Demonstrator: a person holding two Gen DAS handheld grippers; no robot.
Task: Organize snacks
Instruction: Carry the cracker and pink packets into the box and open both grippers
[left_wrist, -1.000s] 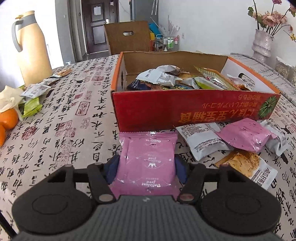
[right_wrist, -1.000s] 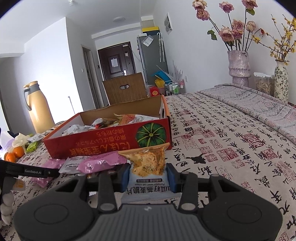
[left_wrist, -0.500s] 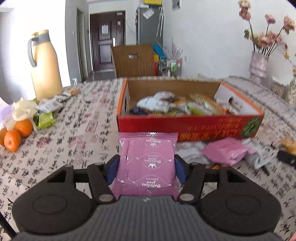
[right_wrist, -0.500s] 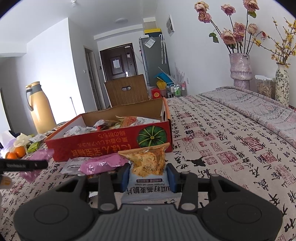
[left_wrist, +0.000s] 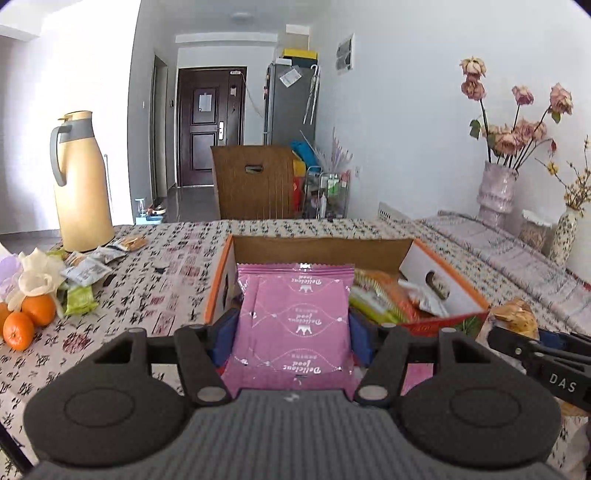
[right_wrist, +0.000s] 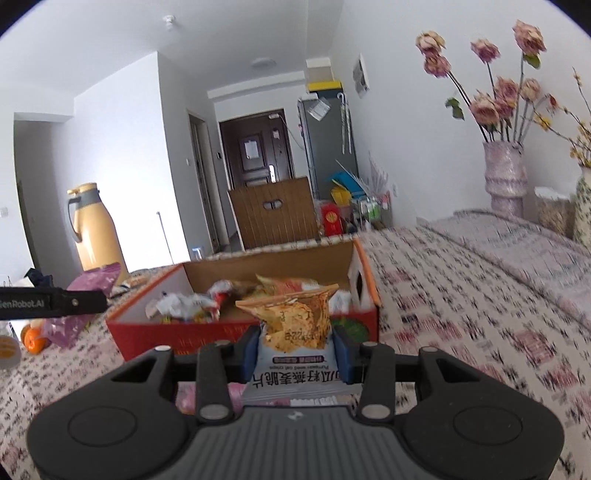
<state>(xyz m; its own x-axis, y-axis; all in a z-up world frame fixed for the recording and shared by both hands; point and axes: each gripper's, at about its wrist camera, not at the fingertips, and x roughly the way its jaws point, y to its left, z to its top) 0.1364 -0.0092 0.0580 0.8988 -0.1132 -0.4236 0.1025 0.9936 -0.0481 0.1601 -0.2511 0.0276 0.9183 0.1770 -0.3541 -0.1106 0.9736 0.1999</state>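
1. My left gripper (left_wrist: 293, 334) is clamped on a pink packet (left_wrist: 293, 325), its blue pads pressing both side edges; the packet stands upright, held above the table in front of the box (left_wrist: 424, 254).
2. My right gripper (right_wrist: 295, 349) is clamped on an orange-and-white packet (right_wrist: 295, 332), crumpled at the top, also held in front of the box, near its right end.
3. The box is open on the patterned tablecloth (left_wrist: 159, 280), with many packets piled inside.
4. Left of the box: loose packets (left_wrist: 86, 271), oranges (left_wrist: 27, 319) and a tan jug (left_wrist: 81, 184).
5. Right of the box, well apart by the wall: a vase of flowers (right_wrist: 504, 173).
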